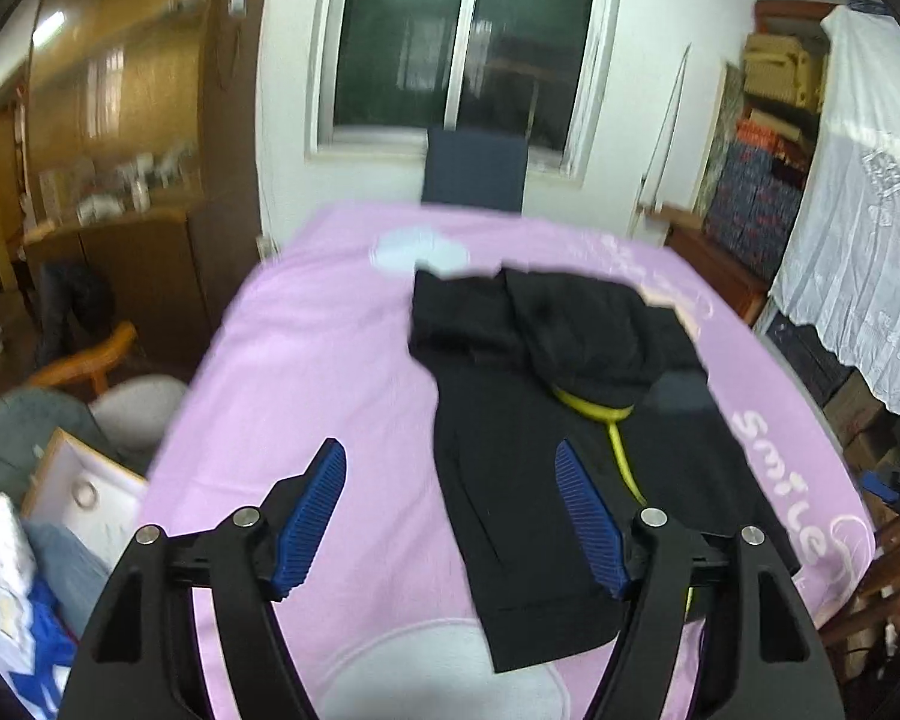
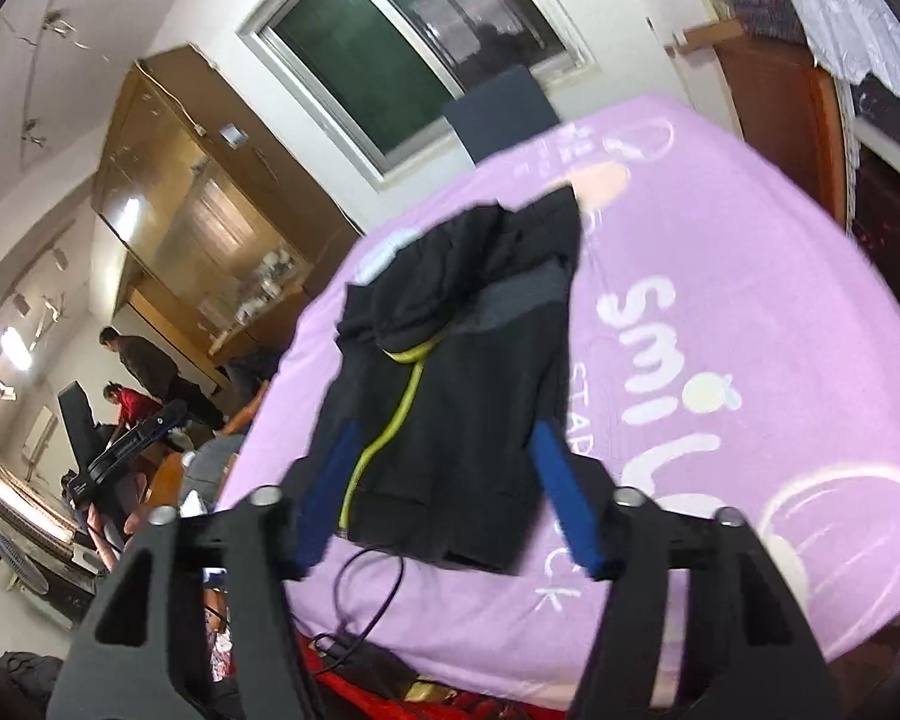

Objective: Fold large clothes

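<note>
Left wrist view: the left gripper (image 1: 450, 468) stands open and empty above the pink bedsheet (image 1: 306, 372), where a black hooded jacket (image 1: 546, 420) with a yellow zipper (image 1: 621, 456) lies folded. Only this view shows a white lace curtain (image 1: 858, 228).

Right wrist view: the right gripper (image 2: 444, 450) is likewise open and empty, the jacket (image 2: 468, 420) beyond it. Only here appear two people (image 2: 144, 378) and a black cable (image 2: 372, 594).

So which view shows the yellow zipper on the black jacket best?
The right wrist view: the yellow zipper runs unbroken from the collar down to the hem of the black jacket. In the left wrist view the zipper shows only from the collar partway down, then disappears behind the left tongs.
</note>
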{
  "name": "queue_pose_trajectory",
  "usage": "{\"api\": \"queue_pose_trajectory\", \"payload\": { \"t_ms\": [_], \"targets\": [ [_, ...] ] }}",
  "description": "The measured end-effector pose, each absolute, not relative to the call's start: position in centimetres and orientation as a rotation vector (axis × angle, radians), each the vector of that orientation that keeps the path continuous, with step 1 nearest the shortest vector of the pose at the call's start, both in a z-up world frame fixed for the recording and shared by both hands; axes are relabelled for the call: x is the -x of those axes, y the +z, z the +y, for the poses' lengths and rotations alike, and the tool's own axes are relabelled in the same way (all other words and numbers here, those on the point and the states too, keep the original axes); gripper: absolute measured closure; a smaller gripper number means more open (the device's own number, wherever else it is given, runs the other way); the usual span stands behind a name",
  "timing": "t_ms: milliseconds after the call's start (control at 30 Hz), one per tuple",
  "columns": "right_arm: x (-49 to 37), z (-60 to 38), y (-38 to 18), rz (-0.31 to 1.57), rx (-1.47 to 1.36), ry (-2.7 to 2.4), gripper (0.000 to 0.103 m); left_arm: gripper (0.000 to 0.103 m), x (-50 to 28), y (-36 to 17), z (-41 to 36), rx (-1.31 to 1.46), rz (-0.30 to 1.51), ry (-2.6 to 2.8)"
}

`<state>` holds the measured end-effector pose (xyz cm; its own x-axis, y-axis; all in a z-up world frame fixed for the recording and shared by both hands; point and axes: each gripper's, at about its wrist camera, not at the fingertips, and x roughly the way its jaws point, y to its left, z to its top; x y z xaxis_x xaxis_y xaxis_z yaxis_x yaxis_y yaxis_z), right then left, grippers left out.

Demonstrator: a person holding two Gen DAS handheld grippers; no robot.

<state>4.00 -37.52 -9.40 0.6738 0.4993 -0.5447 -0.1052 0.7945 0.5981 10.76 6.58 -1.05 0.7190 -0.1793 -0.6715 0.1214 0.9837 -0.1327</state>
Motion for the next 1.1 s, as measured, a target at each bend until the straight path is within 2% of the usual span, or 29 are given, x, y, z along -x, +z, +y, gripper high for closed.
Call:
{"api": "queue_pose_trajectory", "payload": {
  "t_ms": [300, 767, 1000, 1100],
  "targets": [
    [-12.2, -34.3, -14.0, 0.882, -0.492, 0.322, 0.049, 0.032, -19.0, -8.4, 4.7, 0.078, 0.931, -0.185],
    [-19.9, -35.6, -18.3, 0.950, -0.611, 0.225, 0.048, 0.032, -24.9, -14.4, 3.5, 0.044, 1.054, -0.128],
    [-21.2, -37.3, -20.6, 0.980, -0.708, 0.230, 0.048, 0.032, -26.1, -14.0, 4.3, 0.125, 1.061, -0.176],
    [-22.1, -36.9, -20.8, 0.988, -0.719, 0.265, 0.048, 0.039, -27.5, -14.1, 4.0, 0.165, 1.067, -0.216]
  ]
}}
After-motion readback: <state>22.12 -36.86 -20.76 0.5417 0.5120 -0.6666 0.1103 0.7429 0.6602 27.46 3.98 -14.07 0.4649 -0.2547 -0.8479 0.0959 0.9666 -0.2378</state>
